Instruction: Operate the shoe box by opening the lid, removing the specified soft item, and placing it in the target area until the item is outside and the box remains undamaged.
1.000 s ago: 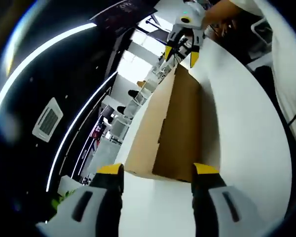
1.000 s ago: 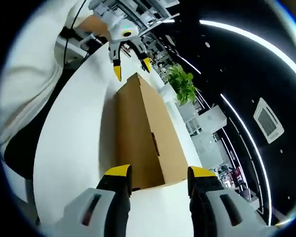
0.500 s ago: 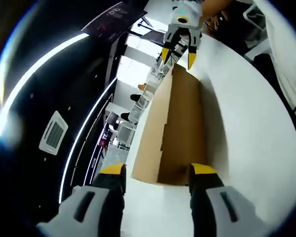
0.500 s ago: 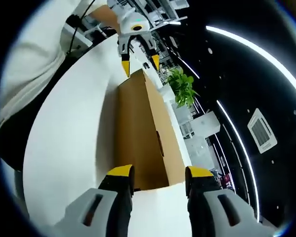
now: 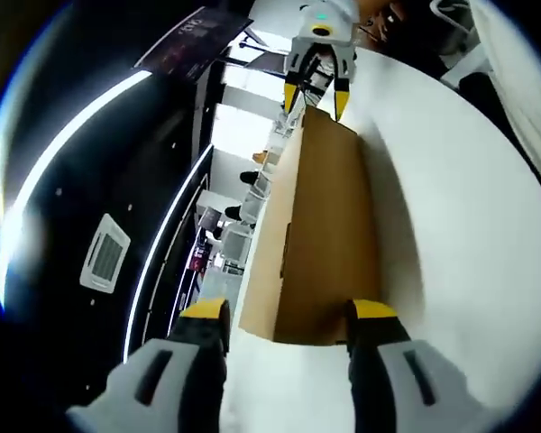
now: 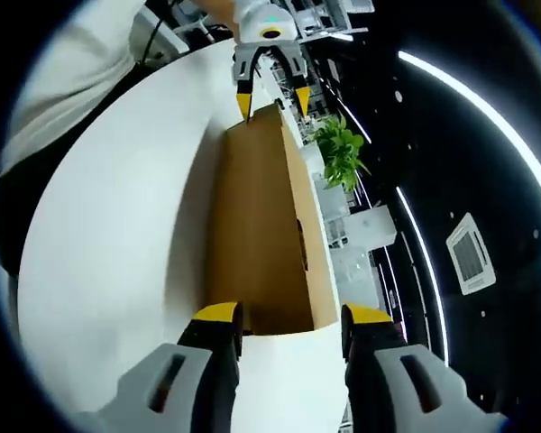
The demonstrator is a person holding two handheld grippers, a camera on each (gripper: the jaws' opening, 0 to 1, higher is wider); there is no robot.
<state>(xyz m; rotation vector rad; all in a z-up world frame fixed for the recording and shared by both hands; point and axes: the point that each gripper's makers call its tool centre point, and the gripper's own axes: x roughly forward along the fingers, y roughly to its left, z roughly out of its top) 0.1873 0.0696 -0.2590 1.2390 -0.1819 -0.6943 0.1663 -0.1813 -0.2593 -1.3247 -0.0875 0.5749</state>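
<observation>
White, smooth bench [image 5: 469, 225] carries the long brown cardboard shoe box [image 5: 320, 234], lid shut, between left gripper [image 5: 288, 316] and right gripper [image 6: 284, 317], both with fingers spread, released. Squeezing the ends unevenly could crush or skew the box.

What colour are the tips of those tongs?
Yellow, on the left tongs, clearest in the left gripper view.

Shoe box [image 5: 329, 225] plain brown cardboard, on white table [image 5: 469, 234]. Grippers [image 5: 288, 316] grey-white, yellow tips. Plant [image 6: 341, 153] beside box green.
</observation>
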